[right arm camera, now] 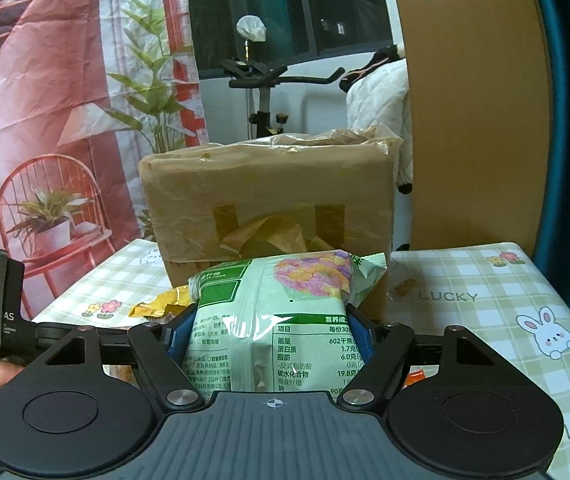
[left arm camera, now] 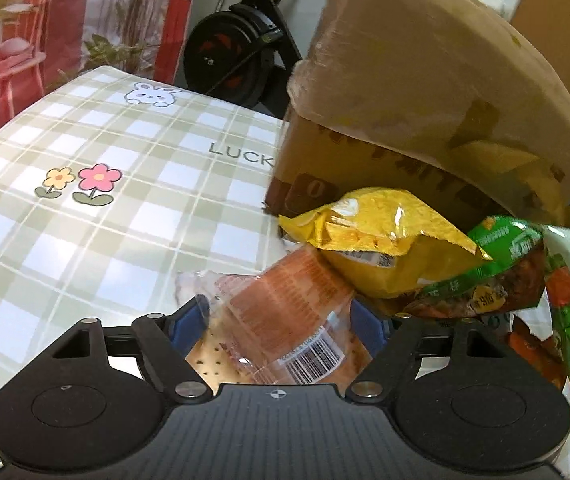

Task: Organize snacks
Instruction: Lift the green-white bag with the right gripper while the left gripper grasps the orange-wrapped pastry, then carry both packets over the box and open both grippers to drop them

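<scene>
On the desk, by size, large to small:

Desk (left arm camera: 133,216): covered by a green-and-white checked cloth printed with rabbits, flowers and the word LUCKY; it carries the box and all the snack packets.

Cardboard box (left arm camera: 425,92): brown, wrapped in clear film with yellowish tape patches; it stands toward the back of the desk, right behind the snack pile. In the right wrist view its flat taped face (right arm camera: 269,200) looks toward the camera.

Pale green snack bag (right arm camera: 273,320): a printed nutrition table on the near side and a picture of colourful chips near the top; it sits between the blue pads of the right gripper, just in front of the box.

Right gripper (right arm camera: 273,332): closed around the pale green snack bag, pads pressing both of its sides.

Yellow snack bag (left arm camera: 385,240): crumpled, lying at the foot of the box, touching the cracker packet and a green packet (left arm camera: 497,272) beside it.

Cracker packet (left arm camera: 285,320): clear wrapper with orange print and a barcode, dotted crackers showing through; it lies between the left gripper's pads, its far end against the yellow snack bag.

Left gripper (left arm camera: 281,324): narrowed onto the cracker packet, gripping it low over the desk.
</scene>
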Demonstrator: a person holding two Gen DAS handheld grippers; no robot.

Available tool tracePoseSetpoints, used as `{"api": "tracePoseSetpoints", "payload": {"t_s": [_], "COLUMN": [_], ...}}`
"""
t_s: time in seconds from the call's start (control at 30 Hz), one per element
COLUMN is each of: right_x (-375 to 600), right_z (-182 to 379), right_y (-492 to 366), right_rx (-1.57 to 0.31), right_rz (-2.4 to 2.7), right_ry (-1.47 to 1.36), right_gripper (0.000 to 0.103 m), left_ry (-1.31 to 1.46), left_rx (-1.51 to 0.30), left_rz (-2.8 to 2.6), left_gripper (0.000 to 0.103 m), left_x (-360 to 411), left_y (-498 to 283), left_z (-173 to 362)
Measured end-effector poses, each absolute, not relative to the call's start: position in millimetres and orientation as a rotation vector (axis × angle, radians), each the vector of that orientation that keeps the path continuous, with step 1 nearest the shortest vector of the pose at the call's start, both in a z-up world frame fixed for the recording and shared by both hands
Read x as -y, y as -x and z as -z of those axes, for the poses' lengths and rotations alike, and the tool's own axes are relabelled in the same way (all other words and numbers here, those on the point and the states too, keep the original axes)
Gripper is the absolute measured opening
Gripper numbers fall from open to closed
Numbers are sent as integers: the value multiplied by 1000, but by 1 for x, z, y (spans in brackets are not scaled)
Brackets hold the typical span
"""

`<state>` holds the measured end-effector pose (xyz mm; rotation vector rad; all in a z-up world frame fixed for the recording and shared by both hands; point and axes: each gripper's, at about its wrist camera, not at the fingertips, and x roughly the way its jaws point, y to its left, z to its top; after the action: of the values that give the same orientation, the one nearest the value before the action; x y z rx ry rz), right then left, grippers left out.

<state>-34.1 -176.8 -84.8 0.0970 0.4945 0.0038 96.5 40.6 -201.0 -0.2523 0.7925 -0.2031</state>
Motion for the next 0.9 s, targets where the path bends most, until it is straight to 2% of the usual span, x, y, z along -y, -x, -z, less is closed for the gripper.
{"api": "tracePoseSetpoints", "payload": {"t_s": [0.07,0.2,0.33,0.9], "right_x": [176,175,175,173], "right_z": [84,83,82,42], "right_y": [33,32,33,52], "right_rx": [-495,-495,-486,-359], "right_rz": [-3,-2,-1,-7], "right_ry": [-96,-89,-89,-76], "right_gripper": [70,70,70,70], "left_ry": [236,251,215,202], "left_rx": [-784,-762,-726,-460], "left_rz": [223,226,225,246], "left_gripper": [72,49,40,37], "left_x": [-38,-40,-44,-55], "left_y": [-94,-81,-62,-17], "left_z": [199,186,166,88]}}
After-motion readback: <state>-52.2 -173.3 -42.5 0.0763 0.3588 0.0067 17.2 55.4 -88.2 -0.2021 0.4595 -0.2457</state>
